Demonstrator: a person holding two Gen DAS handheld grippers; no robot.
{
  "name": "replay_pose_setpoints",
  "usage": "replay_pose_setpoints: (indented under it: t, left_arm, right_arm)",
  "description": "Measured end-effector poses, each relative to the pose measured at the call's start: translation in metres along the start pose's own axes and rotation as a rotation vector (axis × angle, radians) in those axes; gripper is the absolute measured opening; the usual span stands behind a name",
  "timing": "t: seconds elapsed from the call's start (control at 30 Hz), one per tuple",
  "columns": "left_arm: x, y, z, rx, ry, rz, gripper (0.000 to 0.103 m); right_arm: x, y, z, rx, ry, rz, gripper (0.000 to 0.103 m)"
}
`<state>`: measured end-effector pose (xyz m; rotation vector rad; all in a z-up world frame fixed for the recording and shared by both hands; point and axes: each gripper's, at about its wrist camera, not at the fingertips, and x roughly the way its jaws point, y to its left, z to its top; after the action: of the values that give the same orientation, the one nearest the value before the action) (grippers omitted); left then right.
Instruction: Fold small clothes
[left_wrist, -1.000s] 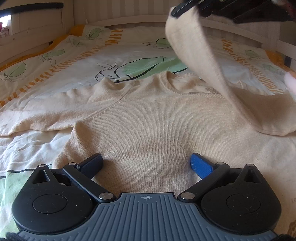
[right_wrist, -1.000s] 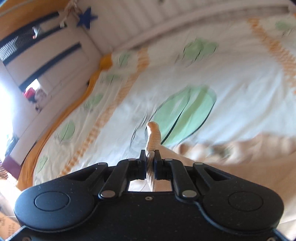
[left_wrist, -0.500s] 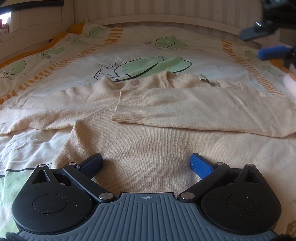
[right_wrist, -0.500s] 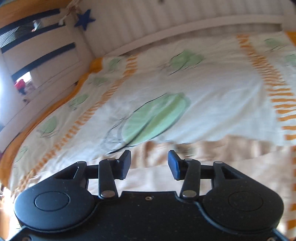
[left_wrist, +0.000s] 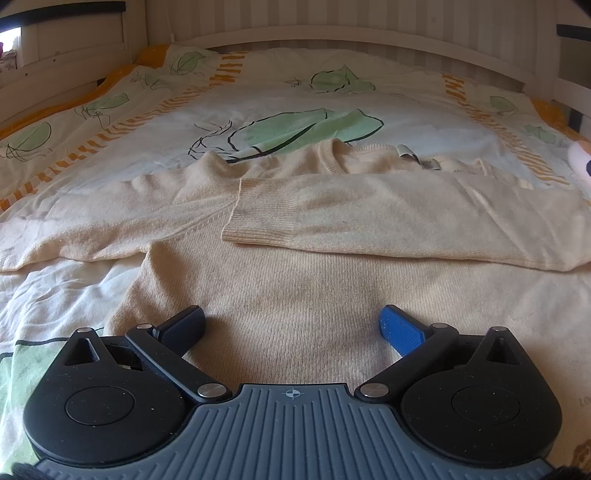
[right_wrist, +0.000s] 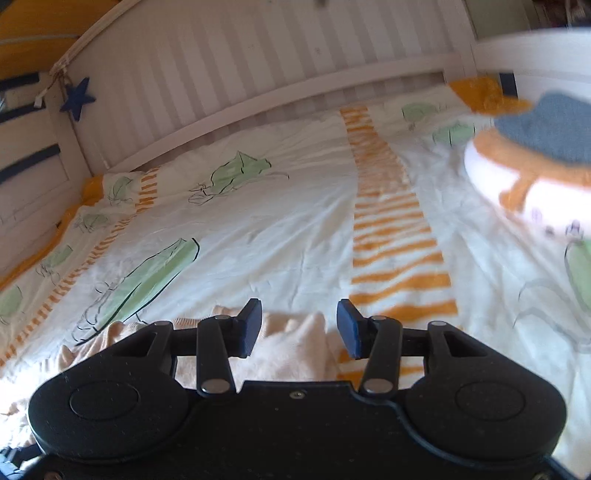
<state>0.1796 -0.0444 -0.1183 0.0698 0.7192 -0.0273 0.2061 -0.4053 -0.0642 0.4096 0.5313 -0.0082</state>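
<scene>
A cream knit sweater (left_wrist: 295, 288) lies flat on the bed, neck away from me. Its right sleeve (left_wrist: 369, 218) is folded across the chest, cuff pointing left. Its left sleeve (left_wrist: 92, 218) stretches out to the left. My left gripper (left_wrist: 291, 325) is open and empty, low over the sweater's lower body. My right gripper (right_wrist: 299, 325) is open and empty, above the sweater's right shoulder edge (right_wrist: 288, 350) near the bedspread's orange stripes.
The bedspread (left_wrist: 184, 110) is white with green leaves and orange striped bands. A white slatted headboard (right_wrist: 258, 74) runs along the far side. A plush toy (right_wrist: 535, 162) lies at the right. A blue star (right_wrist: 77, 98) hangs at the left.
My right gripper carried the right sleeve across the chest, let it go and opened, then drew back to the right. The left gripper has not moved.
</scene>
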Motion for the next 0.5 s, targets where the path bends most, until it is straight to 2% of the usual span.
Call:
replay_pose_setpoints:
  t: [0.17,0.2,0.23,0.27,0.33,0.4,0.5]
  left_arm:
    - [-0.003,0.003,0.007,-0.004,0.026,-0.013,0.101]
    - [-0.006,0.005,0.008,-0.003,0.023,-0.018,0.094]
    - [-0.009,0.005,0.01,-0.008,0.019,-0.017,0.09]
    - [-0.013,0.006,0.012,-0.012,0.012,-0.012,0.086]
    - [-0.021,0.005,0.019,-0.009,-0.025,-0.001,0.086]
    - [-0.023,0.006,0.031,-0.015,-0.053,0.001,0.086]
    - [-0.011,0.013,0.052,-0.068,-0.041,0.003,0.086]
  right_arm:
    - [0.014,-0.022,-0.01,0.105,0.067,0.068,0.053]
    - [0.016,-0.022,-0.012,0.105,0.07,0.08,0.044]
    - [0.018,-0.02,-0.012,0.097,0.081,0.091,0.021]
    - [0.02,-0.016,-0.015,0.081,0.096,0.099,0.013]
    - [0.018,-0.002,-0.017,0.028,0.09,0.106,0.013]
    - [0.017,0.015,-0.02,-0.033,0.101,0.155,0.013]
    - [0.02,0.039,-0.028,-0.112,0.128,0.2,0.013]
